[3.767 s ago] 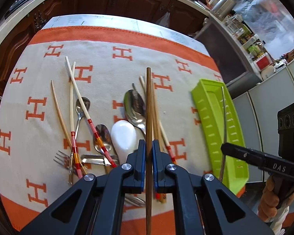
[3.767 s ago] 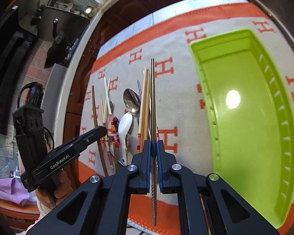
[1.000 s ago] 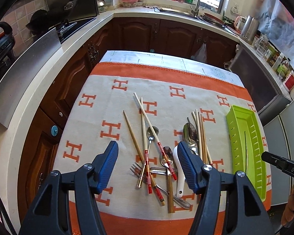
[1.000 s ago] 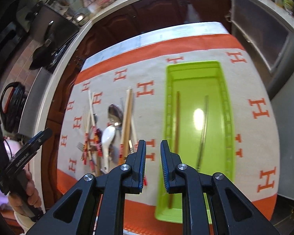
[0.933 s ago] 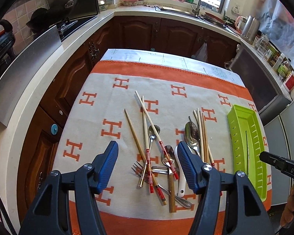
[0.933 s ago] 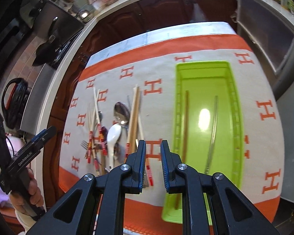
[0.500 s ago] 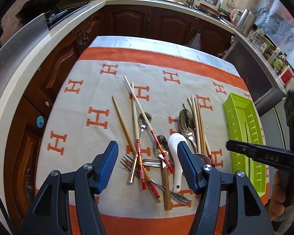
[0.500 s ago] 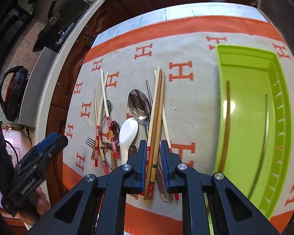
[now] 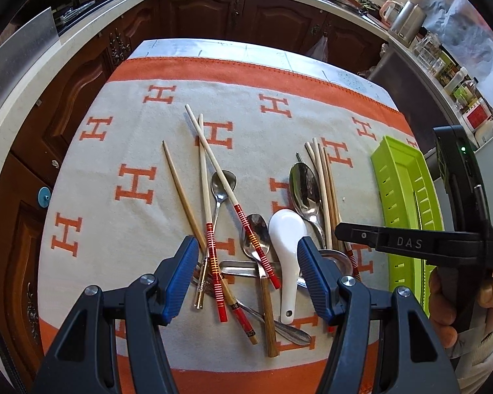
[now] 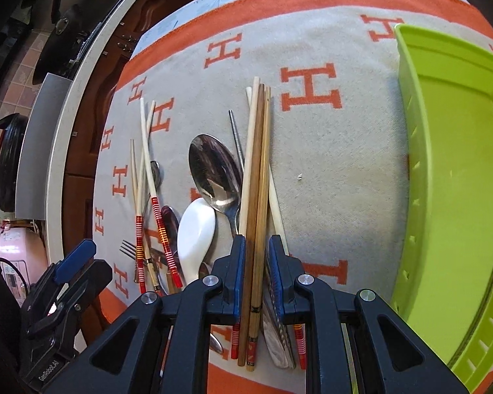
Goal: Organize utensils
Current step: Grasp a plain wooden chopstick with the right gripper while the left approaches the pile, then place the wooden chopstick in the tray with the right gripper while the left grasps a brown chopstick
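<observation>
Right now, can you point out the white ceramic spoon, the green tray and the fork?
white ceramic spoon [image 9: 287, 229]: left wrist view, on its bowl.
green tray [image 10: 457, 151]: right wrist view, on its bare floor.
fork [image 10: 127, 247]: right wrist view, on its tines.

My right tool [image 10: 256, 249] hangs low over a bundle of wooden chopsticks [image 10: 258, 170], its blue-padded jaws narrowly parted, one either side of the bundle; contact with the pads cannot be made out. The chopsticks lie on a grey cloth with orange H letters [image 10: 328, 151] spread over the bench. Just left of them rest a large shiny metal spoon [image 10: 215, 170] and a white ceramic soup spoon [image 10: 195, 233]. A lime-green plastic tray [image 10: 457, 180] sits on the right. My left tool [image 10: 72, 262] shows at the lower left.
</observation>
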Demonstrator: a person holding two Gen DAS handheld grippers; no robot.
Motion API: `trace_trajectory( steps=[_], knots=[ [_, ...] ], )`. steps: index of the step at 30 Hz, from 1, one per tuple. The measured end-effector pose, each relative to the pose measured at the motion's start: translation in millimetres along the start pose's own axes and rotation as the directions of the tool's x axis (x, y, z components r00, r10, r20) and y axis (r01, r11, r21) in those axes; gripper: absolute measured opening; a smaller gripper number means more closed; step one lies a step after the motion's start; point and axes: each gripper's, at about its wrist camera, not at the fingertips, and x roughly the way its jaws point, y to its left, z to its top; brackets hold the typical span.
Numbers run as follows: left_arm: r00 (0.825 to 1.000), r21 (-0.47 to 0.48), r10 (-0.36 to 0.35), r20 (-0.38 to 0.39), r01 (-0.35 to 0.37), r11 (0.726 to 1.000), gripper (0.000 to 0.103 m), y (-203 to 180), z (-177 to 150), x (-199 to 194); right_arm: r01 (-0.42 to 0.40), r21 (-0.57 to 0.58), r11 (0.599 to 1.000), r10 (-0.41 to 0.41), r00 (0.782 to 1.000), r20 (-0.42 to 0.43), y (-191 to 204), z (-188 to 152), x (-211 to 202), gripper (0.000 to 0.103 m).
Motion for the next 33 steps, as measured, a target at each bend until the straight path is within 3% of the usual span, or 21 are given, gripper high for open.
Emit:
trace_trajectory(
  steps=[6,9,13,20,26,30,33],
  knots=[
    [1.000,-0.012,-0.002,-0.016,0.002,1.000,0.061,2,1,6,-0.036,0.000,0.999,0.036,0.999,-0.008,1,4,8,0.015],
    [1.000,-0.011,-0.004,-0.023,0.004,1.000,0.061,1,2,8,-0.040,-0.006,0.999,0.040,0.999,0.007,1,5,7,0.007],
    [1.000,-0.003,-0.006,-0.030,0.006,1.000,0.061,-3,3,11,-0.024,-0.003,1.000,0.024,0.999,0.026,-1,2,4,0.006],
    [0.999,0.034,-0.032,-0.034,0.033,0.999,0.060,-21,14,13,-0.072,0.015,0.997,0.071,0.995,0.074,-11,-5,-26,0.006],
    [0.991,0.071,-0.095,-0.098,0.102,0.992,0.038,-48,32,31,-0.136,0.047,0.990,0.127,0.981,0.145,-32,-21,-73,0.006],
    [0.978,0.072,-0.115,-0.176,0.130,0.989,0.035,-66,40,55,-0.164,0.080,0.983,0.144,0.967,0.211,-57,-37,-113,0.006],
    [0.973,0.084,-0.093,-0.211,0.113,0.990,0.034,-80,44,69,-0.159,0.115,0.981,0.125,0.959,0.255,-81,-50,-137,0.006]
  ],
)
